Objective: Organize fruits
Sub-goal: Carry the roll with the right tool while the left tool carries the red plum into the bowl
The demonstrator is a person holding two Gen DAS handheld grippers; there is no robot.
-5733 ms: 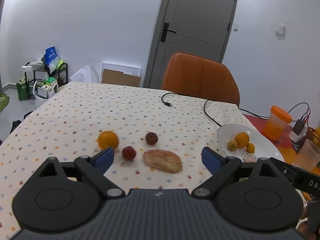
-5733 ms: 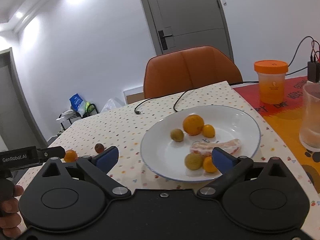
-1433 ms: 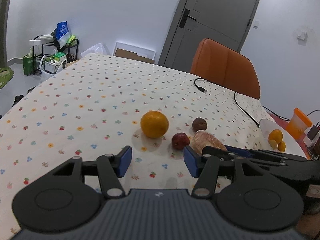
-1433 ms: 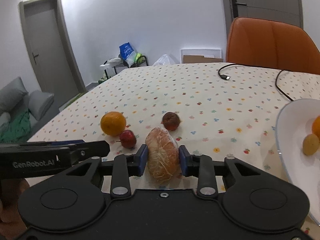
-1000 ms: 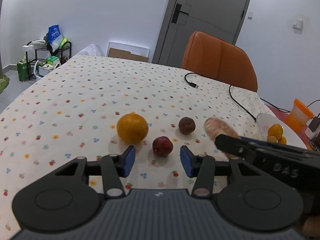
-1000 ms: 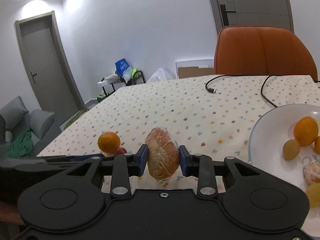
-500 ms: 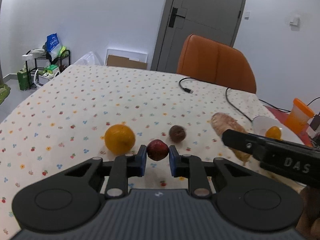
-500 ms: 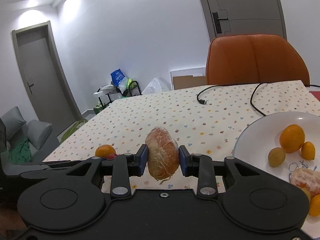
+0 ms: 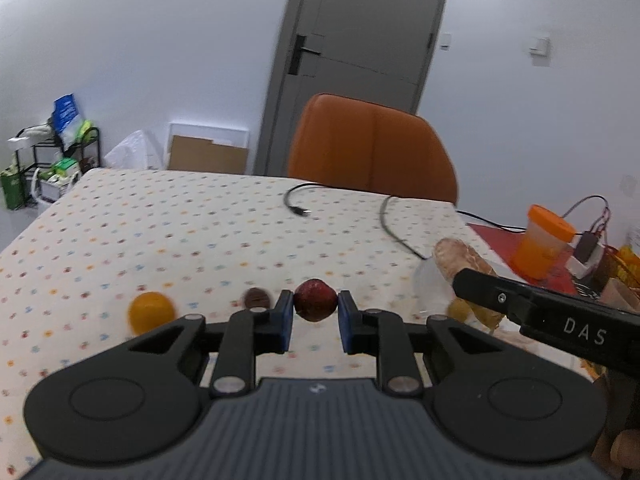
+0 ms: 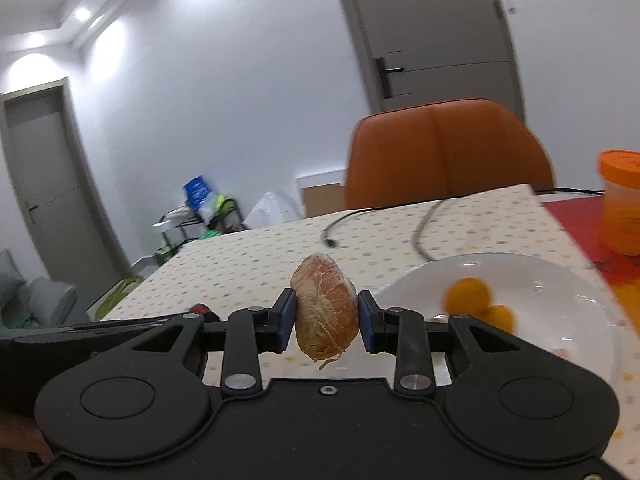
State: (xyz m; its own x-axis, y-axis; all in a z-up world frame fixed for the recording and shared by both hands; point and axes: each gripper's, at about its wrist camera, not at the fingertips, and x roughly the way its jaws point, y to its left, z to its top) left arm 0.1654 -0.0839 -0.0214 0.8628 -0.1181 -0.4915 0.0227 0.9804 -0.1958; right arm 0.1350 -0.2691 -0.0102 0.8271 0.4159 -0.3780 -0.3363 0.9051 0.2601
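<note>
In the left wrist view my left gripper (image 9: 315, 313) is shut on a small red fruit (image 9: 315, 305), lifted off the dotted tablecloth. An orange (image 9: 151, 313) and a small brown fruit (image 9: 257, 298) lie on the cloth to its left. In the right wrist view my right gripper (image 10: 326, 315) is shut on a peeled citrus piece (image 10: 325, 309), held in the air left of the white plate (image 10: 560, 280). Blurred orange fruits (image 10: 469, 294) lie on that plate. The same peeled piece (image 9: 460, 260) shows at the right of the left wrist view.
An orange chair (image 9: 372, 148) stands at the table's far side. A black cable (image 9: 304, 208) lies across the cloth. An orange-lidded cup (image 9: 544, 240) stands on a red mat at the right, near chargers and wires. A person's hand (image 9: 628, 446) holds the right tool.
My left gripper has lifted the red fruit off the cloth and swung right. The right gripper has carried the peeled piece further right, close to the plate.
</note>
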